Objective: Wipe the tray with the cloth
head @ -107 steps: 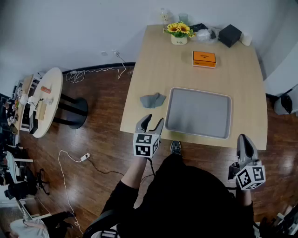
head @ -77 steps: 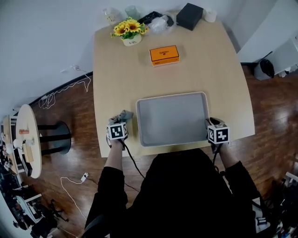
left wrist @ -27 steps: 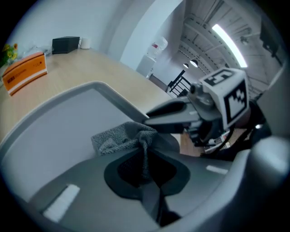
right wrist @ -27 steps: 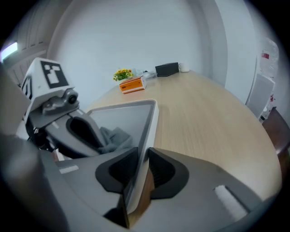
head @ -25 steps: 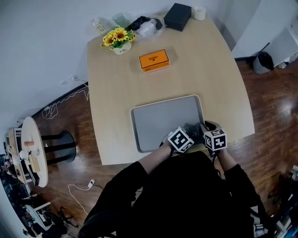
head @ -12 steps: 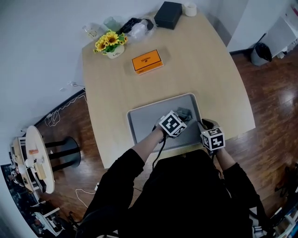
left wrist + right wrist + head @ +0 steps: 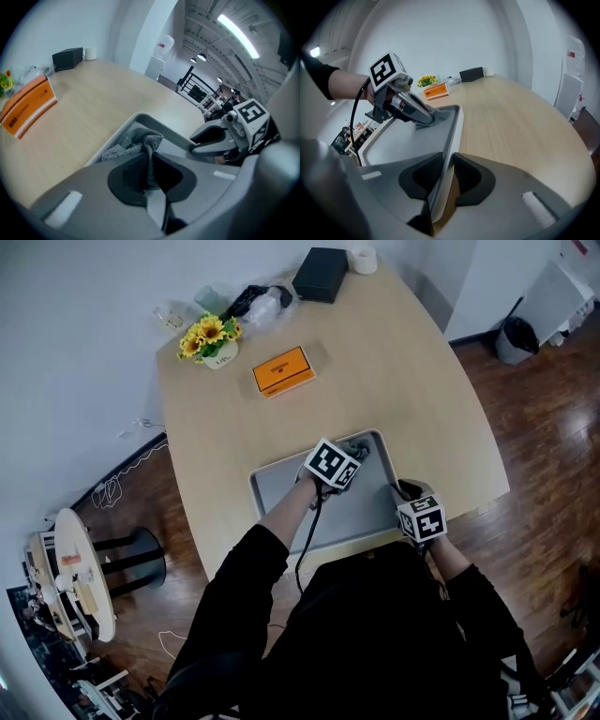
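On the pale wood worktop [image 7: 403,371] a grey tray [image 7: 366,507] lies at the near edge, just in front of the person. A grey cloth [image 7: 360,447] sits bunched in the tray's far right corner, up against the rim. The left hand-held gripper [image 7: 349,457] points steeply down at that corner with its jaws closed tight on a fold of the cloth. In the left gripper view the fabric [image 7: 136,140] runs up between the two jaws and spreads out ahead of them onto the tray floor. The right hand-held gripper [image 7: 403,491] is at the tray's right side near the person, and its jaws are pinched on the rim (the right gripper view shows the thin edge [image 7: 452,140] passing straight between them). An orange box [image 7: 282,370] lies farther back, well apart from the tray.
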The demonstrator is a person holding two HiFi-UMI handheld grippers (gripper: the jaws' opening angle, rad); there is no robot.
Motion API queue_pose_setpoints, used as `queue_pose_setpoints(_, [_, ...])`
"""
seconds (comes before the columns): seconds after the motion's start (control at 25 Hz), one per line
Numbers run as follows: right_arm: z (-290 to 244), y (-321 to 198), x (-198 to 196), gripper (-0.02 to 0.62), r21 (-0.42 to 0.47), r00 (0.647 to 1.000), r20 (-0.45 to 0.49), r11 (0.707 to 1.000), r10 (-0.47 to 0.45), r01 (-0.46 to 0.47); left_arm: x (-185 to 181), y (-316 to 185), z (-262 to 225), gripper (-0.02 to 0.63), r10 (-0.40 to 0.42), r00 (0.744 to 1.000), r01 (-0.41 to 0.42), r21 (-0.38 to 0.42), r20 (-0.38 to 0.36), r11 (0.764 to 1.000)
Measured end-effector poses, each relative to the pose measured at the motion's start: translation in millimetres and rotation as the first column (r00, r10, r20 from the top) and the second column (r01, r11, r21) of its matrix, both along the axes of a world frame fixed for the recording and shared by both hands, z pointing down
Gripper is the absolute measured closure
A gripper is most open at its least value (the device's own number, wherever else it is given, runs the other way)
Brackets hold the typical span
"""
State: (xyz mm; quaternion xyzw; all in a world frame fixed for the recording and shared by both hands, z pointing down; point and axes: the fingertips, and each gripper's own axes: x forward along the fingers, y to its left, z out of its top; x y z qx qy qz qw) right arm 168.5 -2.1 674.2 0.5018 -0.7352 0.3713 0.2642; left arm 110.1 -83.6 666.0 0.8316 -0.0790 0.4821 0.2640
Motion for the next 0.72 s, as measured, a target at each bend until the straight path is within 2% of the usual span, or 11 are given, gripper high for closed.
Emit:
queue_pose_setpoints(0.12, [-0.7,0.5,1.0,0.515,-0.002,1.000,-0.004,1.000,-0.001,0.001,-5.1,42.2,-0.8,0.606,0.029,0.999,-0.030,-0.027,-0.028,0.999])
queue_pose_setpoints(0.24, [-0.3,0.1,2.0,0.515,-0.001,1.000,-0.015,1.000,0.001,-0.001,-11.8,95.6,-0.7,0.606,0.113,0.992,-0.115,-0.038,-0.050,0.993])
queue_pose_setpoints(0.36, [-0.2,0.2,2.4,0.515,-0.004,1.000,-0.028,1.000,0.002,-0.002,-24.2,153.0,0.2,0.606,0.225,0.973,-0.229,-0.088,-0.053,0.969])
queue_pose_setpoints(0.44, [-0.1,0.0,2.1,0.515,-0.008,0.999,-0.034,1.000,0.001,-0.002,-31.8,176.3,0.9,0.606,0.257,0.964,-0.262,-0.108,-0.064,0.959])
queue_pose_setpoints(0.6, [-0.2,-1.5,2.0,0.515,-0.009,0.999,-0.036,1.000,0.010,-0.010,-38.1,175.5,1.0,0.606,0.222,0.970,-0.233,-0.126,-0.095,0.964])
queue_pose_setpoints(0.72, [-0.8,-0.3,0.6,0.515,-0.005,0.999,-0.035,1.000,0.014,-0.014,-46.4,152.5,1.2,0.606,0.222,0.972,-0.229,-0.091,-0.076,0.969])
